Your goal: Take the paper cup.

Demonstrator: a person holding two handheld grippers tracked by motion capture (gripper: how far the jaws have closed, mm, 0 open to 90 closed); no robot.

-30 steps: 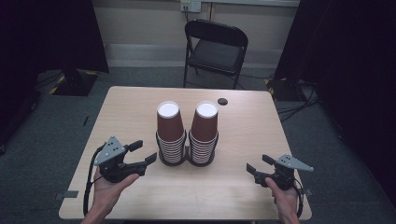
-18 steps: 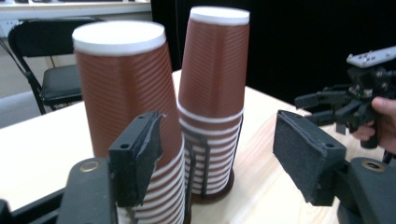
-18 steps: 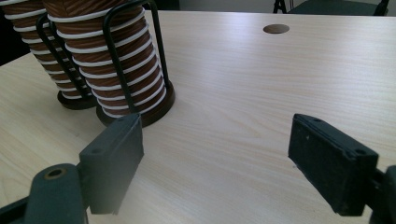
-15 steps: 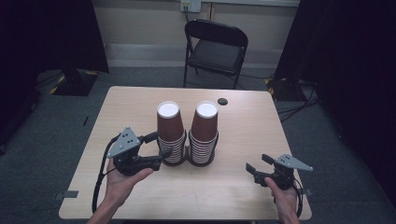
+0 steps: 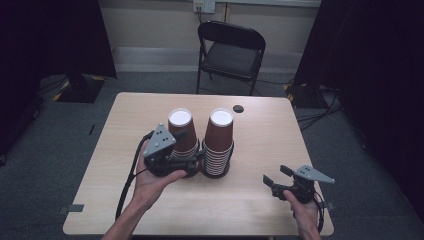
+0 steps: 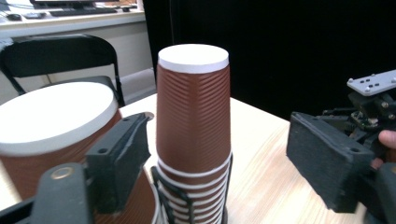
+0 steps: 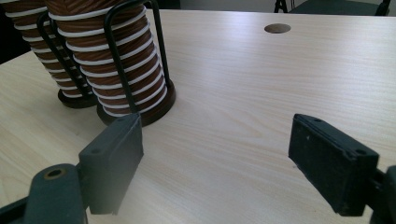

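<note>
So, from the left: a person's left hand point(image 5: 150, 182) comes in over the near edge of the table point(image 5: 120, 165), holding the left gripper point(image 5: 192, 150) w/ its grey plate on top and a cable trailing back toward the near edge. It sits raised right against the left stack of cups point(image 5: 182, 135), roughly mid-table. Its jaws have just been opening and stand apart now. In the left gripper view, one jaw lies in front of the left stack point(image 6: 51, 126), which is out to one side of the gap; the right stack of cups point(image 6: 194, 135) rises between the jaws farther off, pads not touching it. So released, grasping nothing.

Both stacks are brown ribbed paper cups, upside down, white bases up, each sitting in a black wire holder point(image 7: 135, 65) w/ a round base. They stand side by side, just about touching, approx. in the middle of the table. Right stack point(image 5: 219, 142) is a bit taller-looking.

Small dark round hole point(image 5: 238, 108) near the far edge, behind the right stack.

Farther right, near the near-right corner, the right hand point(image 5: 302, 212) holds the right gripper point(image 5: 275, 176) low over the table, well apart from the cups. Jaws wide apart, bare wood between them: released, empty.

Beyond the far edge, a black folding chair point(image 5: 230, 52) on grey carpet.
</note>
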